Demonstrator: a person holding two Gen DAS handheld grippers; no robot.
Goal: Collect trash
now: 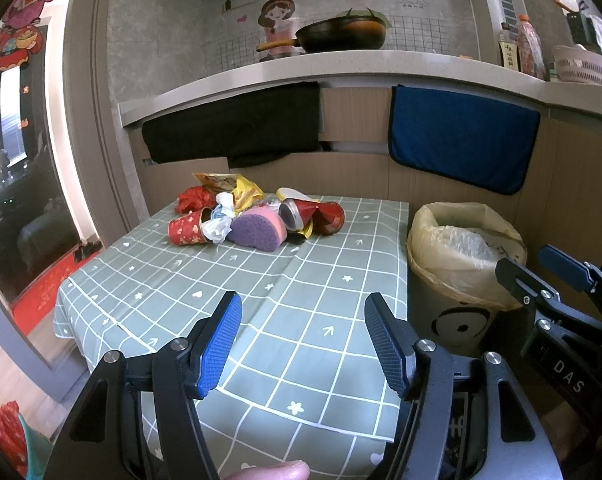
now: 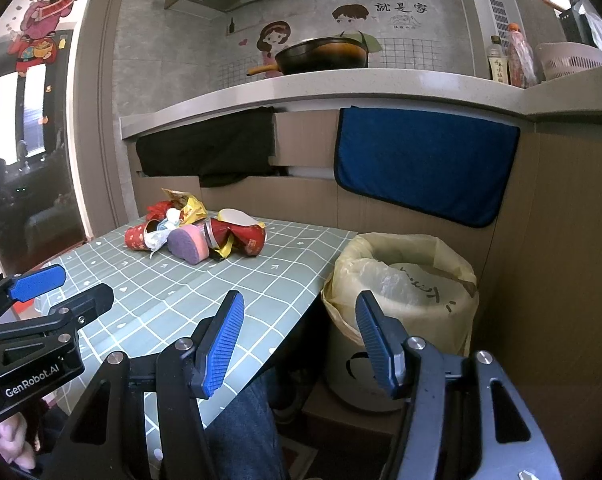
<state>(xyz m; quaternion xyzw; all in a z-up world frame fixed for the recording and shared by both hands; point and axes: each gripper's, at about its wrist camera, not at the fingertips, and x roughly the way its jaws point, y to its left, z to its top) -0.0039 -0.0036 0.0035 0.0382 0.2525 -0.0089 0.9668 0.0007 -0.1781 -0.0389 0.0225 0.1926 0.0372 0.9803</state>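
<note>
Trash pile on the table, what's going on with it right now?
Nothing is picked up yet. The trash pile of red paper cups, wrappers and a purple sponge sits at the far end of the checked table. The left tongs and right tongs are both open and empty, short of the pile. The lined bin stands beside the table.

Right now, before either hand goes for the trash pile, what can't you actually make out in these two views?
- Back of the trash pile: both views, hidden by the purple sponge and red paper cup in front.
- Bin contents: both views, covered by the clear plastic bag on top.
- Bin base: left wrist view, behind the right gripper; its jaws are open.
- Bottle labels: too small to read.
</note>
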